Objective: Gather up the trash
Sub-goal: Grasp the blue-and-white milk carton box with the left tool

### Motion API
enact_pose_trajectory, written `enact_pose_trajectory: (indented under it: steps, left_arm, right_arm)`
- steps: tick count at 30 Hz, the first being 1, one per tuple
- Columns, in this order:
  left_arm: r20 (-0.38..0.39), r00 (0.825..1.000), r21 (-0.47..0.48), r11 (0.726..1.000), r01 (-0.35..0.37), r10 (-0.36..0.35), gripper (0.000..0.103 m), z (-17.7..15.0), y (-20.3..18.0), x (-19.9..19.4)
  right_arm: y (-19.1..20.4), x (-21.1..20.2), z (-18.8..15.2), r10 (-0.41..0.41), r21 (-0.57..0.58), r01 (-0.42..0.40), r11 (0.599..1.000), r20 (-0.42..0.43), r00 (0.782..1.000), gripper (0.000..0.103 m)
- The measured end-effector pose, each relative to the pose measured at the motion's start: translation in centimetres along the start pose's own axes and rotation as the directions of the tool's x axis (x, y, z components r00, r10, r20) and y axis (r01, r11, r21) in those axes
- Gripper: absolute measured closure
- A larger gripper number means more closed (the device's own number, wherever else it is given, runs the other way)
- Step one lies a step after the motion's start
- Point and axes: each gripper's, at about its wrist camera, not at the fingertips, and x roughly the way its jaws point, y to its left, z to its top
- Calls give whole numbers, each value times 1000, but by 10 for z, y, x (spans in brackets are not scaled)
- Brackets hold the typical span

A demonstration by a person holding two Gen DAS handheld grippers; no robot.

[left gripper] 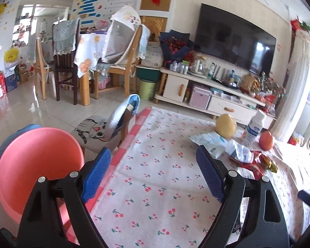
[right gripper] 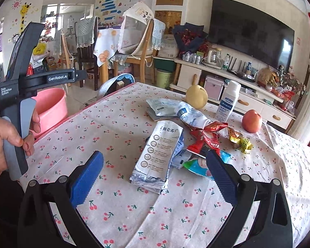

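The trash is lying in a messy pile on the cherry tablecloth [right gripper: 113, 124], near a pear [right gripper: 196, 96] and an apple [right gripper: 251, 121]. A flat white pouch [right gripper: 157, 155] is sitting beside crumpled red wrappers [right gripper: 206, 136]. The right gripper [right gripper: 153, 177] is hanging wide over the pouch, holding nothing. The left gripper [left gripper: 153, 171] is standing wide and empty too, beside a pink bucket [left gripper: 39, 165].

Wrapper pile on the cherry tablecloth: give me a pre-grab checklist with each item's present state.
1. Right tongs open and empty: ok.
2. Left tongs open and empty: ok.
3. White pouch lying between the right tongs' fingers: ok.
4. Pink bucket beside the table, opening unblocked: ok.
5. Pear, apple and bottle standing apart from the white pouch: ok.
6. Bucket already holding trash: cannot tell.
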Motion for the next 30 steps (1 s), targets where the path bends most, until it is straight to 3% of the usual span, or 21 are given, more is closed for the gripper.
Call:
enact_pose_trajectory:
  steps: [9, 15, 19, 24, 30]
  left_arm:
    - [-64, 995, 79, 993, 84, -79, 18, -19, -47, 2]
    - [-136, 981, 78, 985, 152, -141, 18, -33, -73, 5]
    - [-192, 952, 32, 968, 251, -240, 18, -41, -90, 6]
    - [-271, 911, 7, 945, 326, -312, 18, -58, -116, 16]
    - [-350, 890, 45, 944, 326, -291, 18, -74, -140, 36]
  right_arm:
    - [-53, -10, -5, -53, 99, 52, 994, 7, 999, 5]
    - [-99, -14, -8, -99, 191, 97, 977, 0, 995, 5]
    - [-127, -12, -10, -113, 245, 114, 963, -20, 993, 5]
    - [-147, -6, -10, -97, 285, 106, 953, -45, 994, 5]
    - [-158, 9, -2, -92, 279, 108, 954, -69, 993, 5]
